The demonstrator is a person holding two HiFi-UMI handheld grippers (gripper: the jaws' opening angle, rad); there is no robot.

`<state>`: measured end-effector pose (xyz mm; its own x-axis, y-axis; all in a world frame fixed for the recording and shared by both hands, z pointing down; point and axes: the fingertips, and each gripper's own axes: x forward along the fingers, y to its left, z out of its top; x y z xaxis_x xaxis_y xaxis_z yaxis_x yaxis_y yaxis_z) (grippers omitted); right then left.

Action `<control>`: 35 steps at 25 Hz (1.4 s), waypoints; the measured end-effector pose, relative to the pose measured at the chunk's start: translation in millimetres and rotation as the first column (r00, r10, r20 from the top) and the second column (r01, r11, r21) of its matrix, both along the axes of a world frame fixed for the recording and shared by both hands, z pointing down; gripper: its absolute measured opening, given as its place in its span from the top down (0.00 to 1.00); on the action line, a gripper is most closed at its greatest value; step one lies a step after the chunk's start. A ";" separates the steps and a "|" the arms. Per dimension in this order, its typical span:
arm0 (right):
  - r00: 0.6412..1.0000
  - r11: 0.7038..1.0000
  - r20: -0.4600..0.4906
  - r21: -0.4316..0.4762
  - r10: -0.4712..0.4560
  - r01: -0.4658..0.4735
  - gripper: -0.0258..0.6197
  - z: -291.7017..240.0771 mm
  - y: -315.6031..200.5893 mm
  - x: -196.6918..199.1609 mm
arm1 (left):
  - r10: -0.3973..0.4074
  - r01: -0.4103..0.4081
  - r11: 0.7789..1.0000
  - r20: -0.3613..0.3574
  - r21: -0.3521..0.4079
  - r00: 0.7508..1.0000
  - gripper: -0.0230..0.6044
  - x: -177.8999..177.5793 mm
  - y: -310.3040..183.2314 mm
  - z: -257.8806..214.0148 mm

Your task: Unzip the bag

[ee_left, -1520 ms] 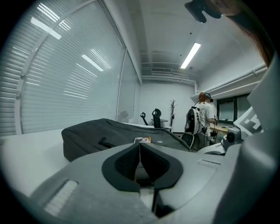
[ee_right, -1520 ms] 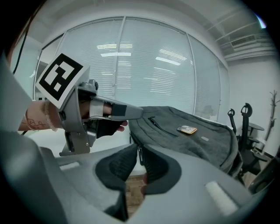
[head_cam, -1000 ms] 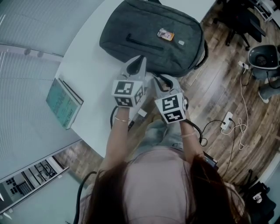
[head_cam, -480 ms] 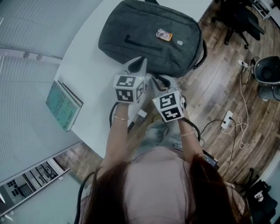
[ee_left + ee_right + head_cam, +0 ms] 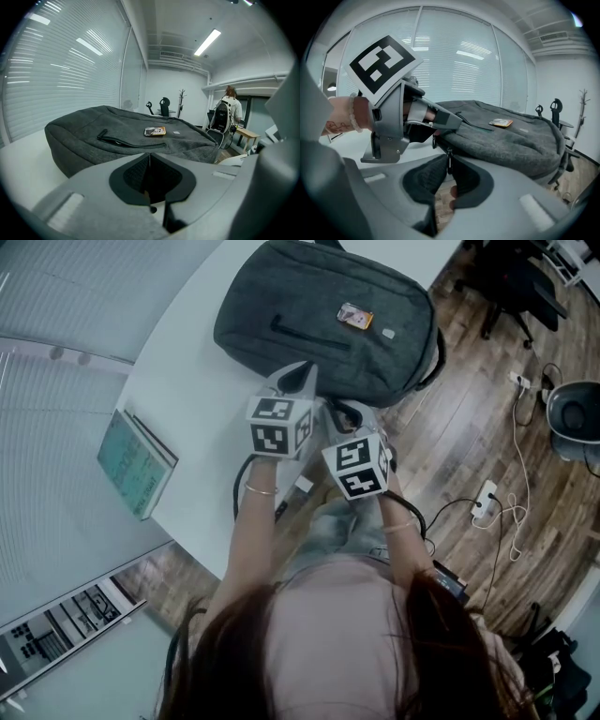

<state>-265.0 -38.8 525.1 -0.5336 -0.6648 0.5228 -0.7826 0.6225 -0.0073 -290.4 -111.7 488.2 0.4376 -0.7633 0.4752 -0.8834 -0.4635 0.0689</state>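
Across the far half of the white table, flat on its back: the grey bag, well apart from a teal book near the table's left edge. No gap to be seen in the bag from any view. Front pocket zip drawn closed, with a small orange card lying on the panel beyond it.

At the bag's near edge, side by side and almost touching: both grippers. Left gripper: jaws pressed together, nothing visible between them in its own view. Seen from the right gripper view, tips right against the bag's rim, though impossible to tell whether pinching fabric there or merely steadying. Right gripper: jaws closed narrow on a dark zipper pull, hanging from the bag's near seam straight down between the pads.

Judging by this, barely begun: pull caught, bag perhaps braced, but the slider apparently at its start and the whole main zip left to run. Calls next, probably, for a steady draw along the seam's curve with the other side held back, so as to keep the soft bag from sliding across the smooth table.
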 end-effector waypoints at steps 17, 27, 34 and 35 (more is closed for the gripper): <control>0.997 0.997 -0.073 0.067 -0.020 0.025 0.94 0.3 5.5 4.8 | -0.044 0.045 0.996 0.005 -0.074 0.999 0.95 -8.3 -9.9 9.3; 0.998 0.998 -0.056 0.053 -0.017 0.020 0.94 -2.1 10.0 15.8 | -0.049 0.053 0.996 0.046 -0.076 0.998 0.95 -8.4 -9.3 9.9; 0.999 0.999 -0.052 0.048 -0.001 0.004 0.94 0.1 12.3 30.9 | -0.060 0.064 0.996 0.059 -0.069 0.996 0.95 -8.0 -9.7 12.6; 0.999 0.999 -0.052 0.047 0.001 0.001 0.94 0.0 12.7 33.4 | -0.061 0.065 0.995 0.062 -0.069 0.996 0.95 -8.0 -9.6 12.6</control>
<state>-231.6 -26.1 525.1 -0.5065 -0.6896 0.5175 -0.7813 0.6210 0.0627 -298.4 -121.3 500.8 0.3587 -0.7522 0.5528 -0.9143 -0.4025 0.0456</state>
